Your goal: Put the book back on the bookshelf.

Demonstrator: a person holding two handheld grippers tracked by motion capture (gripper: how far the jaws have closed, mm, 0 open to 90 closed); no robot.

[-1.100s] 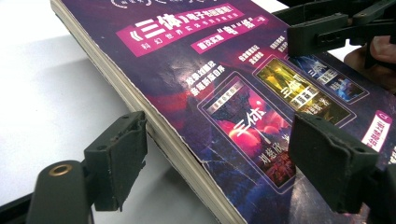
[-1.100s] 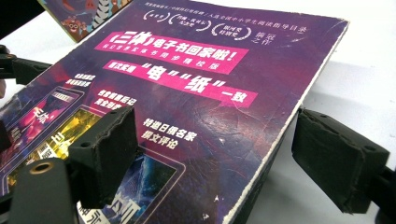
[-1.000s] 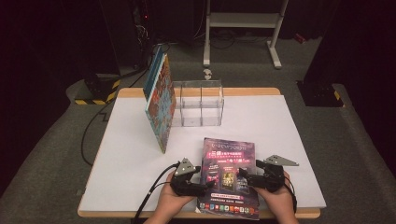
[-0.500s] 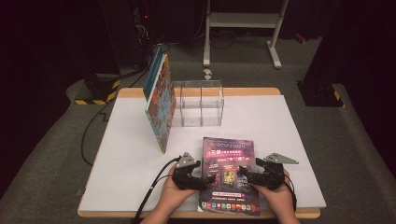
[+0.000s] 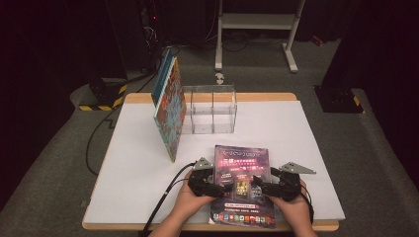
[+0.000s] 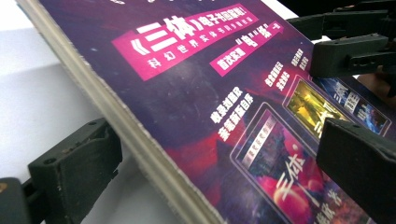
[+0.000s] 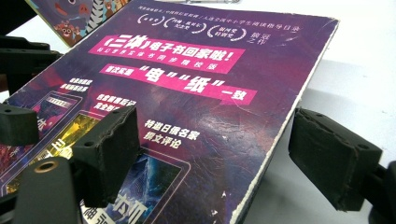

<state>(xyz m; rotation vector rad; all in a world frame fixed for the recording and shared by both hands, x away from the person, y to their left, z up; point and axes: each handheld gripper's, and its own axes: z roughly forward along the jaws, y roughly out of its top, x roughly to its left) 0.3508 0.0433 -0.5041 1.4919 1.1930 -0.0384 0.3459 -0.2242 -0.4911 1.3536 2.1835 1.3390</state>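
Observation:
A purple book [image 5: 242, 182] with pink title bands lies flat near the table's front edge. My left gripper [image 5: 223, 186] comes in from its left side. Its jaws have just been opening and stand open astride the book's left edge [image 6: 140, 140], one jaw over the table and one over the cover [image 6: 217, 154]. My right gripper [image 5: 260, 186] comes in from the right, also open. One pad [image 7: 107, 154] hovers over the cover and the other [image 7: 331, 158] sits beyond the worn right edge; neither presses on it.
A clear acrylic box [image 5: 211, 109] stands at the back of the white table [image 5: 306, 148], with colourful books [image 5: 169, 108] leaning upright against its left side. A black cable [image 5: 168, 197] trails off the front left. A metal stand [image 5: 257, 29] is on the floor beyond.
My left gripper has slid a little toward the book's left edge and its jaws stand slightly wider. The right gripper and the book have stayed put.

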